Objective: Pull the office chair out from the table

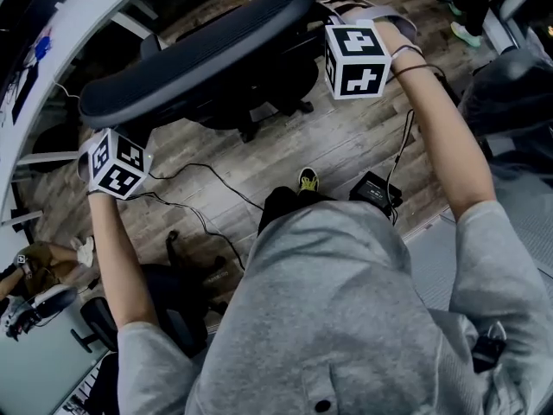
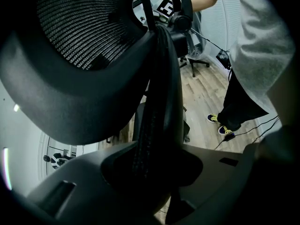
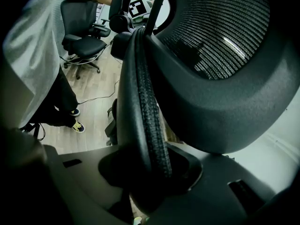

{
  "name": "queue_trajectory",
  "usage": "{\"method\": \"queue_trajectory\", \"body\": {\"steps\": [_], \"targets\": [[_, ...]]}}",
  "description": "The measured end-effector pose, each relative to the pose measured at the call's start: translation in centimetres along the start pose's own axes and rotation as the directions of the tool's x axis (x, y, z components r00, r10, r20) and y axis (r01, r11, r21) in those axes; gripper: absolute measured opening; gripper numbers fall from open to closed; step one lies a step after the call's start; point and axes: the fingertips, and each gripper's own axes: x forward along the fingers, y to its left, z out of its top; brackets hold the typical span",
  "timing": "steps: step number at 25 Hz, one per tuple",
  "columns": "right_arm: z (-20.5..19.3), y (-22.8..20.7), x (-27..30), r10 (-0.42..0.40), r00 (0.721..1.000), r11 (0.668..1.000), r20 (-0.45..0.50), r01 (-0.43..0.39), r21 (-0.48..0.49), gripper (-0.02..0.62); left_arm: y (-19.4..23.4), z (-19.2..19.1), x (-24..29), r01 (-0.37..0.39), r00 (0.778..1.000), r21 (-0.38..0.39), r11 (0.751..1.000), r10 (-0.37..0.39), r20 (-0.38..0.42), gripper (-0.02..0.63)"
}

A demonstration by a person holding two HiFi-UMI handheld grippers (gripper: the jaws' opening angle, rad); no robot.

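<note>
tightly round the office chair [image 1: 199, 50] back rim, jaws of left gripper [image 2: 154, 172] and right gripper [image 3: 150, 172]

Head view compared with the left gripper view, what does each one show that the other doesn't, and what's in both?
Head view only: the white table top and the person's left forearm. Left gripper view only: the left hand-held gripper shut on the rim of the office chair, and the mesh weave up close. Both: the chair, the wood floor and a yellow-laced shoe.
</note>
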Motion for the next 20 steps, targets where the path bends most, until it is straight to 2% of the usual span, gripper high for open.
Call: {"method": "queue_trajectory", "body": {"steps": [4, 12, 20], "targets": [[-0.1, -4.3, 0.3, 0.032, 0.999, 0.999, 0.0, -0.032, -0.011, 0.144, 3.8, 0.6, 0.0, 0.021, 1.0, -0.021, 1.0, -0.021, 0.001, 0.124], [0.5, 0.2, -2.5, 0.02, 1.0, 1.0, -0.016, -0.02, 0.006, 0.144, -0.4, 0.6, -2.0, 0.024, 1.0, 0.002, 1.0, -0.024, 0.013, 0.124], [0.7, -0.8, -4.0, 0.04, 0.999, 0.999, -0.035, -0.039, 0.017, 0.144, 0.7, 1.0, -3.2, 0.04, 0.999, 0.003, 0.999, -0.041, 0.023, 0.124]]}}
